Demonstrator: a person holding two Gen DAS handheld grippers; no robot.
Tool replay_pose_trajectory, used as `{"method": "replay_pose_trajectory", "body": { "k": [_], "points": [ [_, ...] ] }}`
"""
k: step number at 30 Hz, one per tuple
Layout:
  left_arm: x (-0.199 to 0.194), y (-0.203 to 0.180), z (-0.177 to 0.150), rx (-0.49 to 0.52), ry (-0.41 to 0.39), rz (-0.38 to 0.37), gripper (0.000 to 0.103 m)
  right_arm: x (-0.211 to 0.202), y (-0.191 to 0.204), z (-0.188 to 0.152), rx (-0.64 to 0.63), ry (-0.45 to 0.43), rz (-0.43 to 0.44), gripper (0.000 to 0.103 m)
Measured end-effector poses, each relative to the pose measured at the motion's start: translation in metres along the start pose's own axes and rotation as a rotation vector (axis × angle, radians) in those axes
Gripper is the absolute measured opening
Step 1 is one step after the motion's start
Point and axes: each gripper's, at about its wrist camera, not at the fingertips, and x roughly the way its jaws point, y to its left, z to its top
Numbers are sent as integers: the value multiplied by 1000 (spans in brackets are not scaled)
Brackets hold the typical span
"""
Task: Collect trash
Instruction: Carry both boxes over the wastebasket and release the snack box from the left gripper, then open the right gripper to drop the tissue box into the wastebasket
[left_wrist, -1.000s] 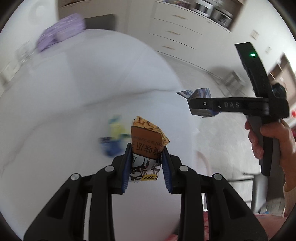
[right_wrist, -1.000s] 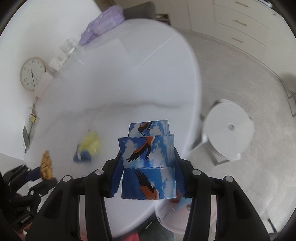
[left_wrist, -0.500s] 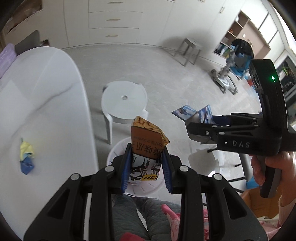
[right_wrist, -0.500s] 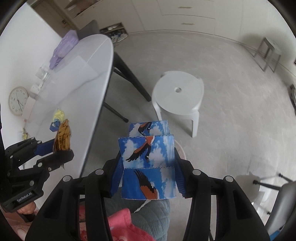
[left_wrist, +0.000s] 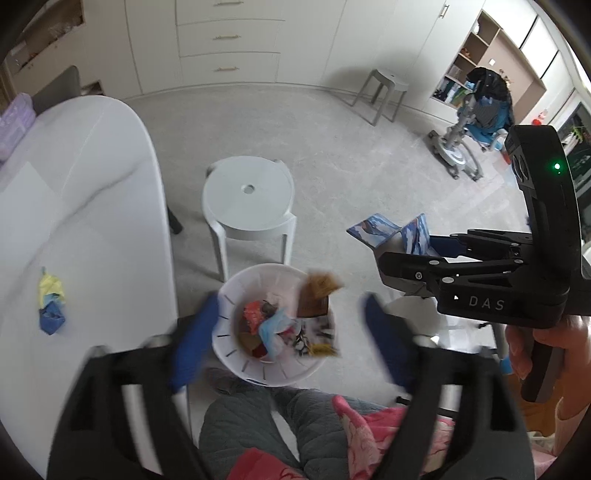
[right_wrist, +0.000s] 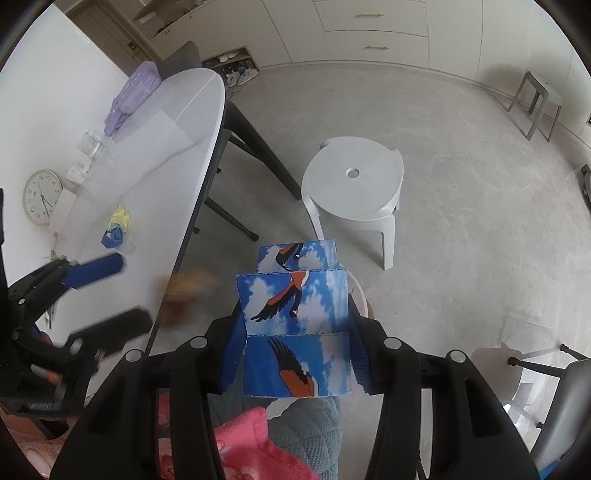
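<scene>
Left gripper fingers opening, snack wrapper loose between them above white bin, right gripper fingers clamped on blue bird-print carton, crumpled wrappers on worktop

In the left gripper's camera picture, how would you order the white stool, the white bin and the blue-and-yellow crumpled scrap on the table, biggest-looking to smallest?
1 and 2. White bin and white stool: they look alike in size, and the bin is nearer the camera, so no ranking.
3. Crumpled scrap: plainly smallest.

Black two-finger grippers, blue pads, silver screws, "DAS" lettering, green light; grey quilted trousers.
</scene>
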Motion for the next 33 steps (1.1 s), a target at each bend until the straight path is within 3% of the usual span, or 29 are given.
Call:
{"method": "replay_pose_trajectory", "body": {
  "k": [2, 7, 15, 17, 18, 19, 23, 33],
  "points": [
    [-5, 1, 1, -2, -9, 25, 95, 2, 3, 0, -4, 3, 3, 49],
    [-11, 16, 0, -53, -3, 75, 95, 6, 8, 2, -25, 3, 16, 49],
    [-20, 48, -9, -173, -21, 91, 95, 18, 33, -3, -116, 45, 40, 53],
    [-23, 54, -12, -192, -29, 95, 95, 26, 39, -6, -148, 68, 41, 63],
    [-24, 59, -14, -206, -33, 97, 95, 30, 42, -7, -156, 77, 35, 80],
    [-25, 60, -15, -215, -33, 101, 95, 33, 44, -7, -160, 80, 23, 90],
    [-31, 70, -22, -257, -39, 123, 95, 40, 53, -5, -168, 67, -49, 96],
    [-40, 86, -28, -321, -58, 136, 95, 40, 59, 6, -165, 55, -55, 97]
  ]
}}
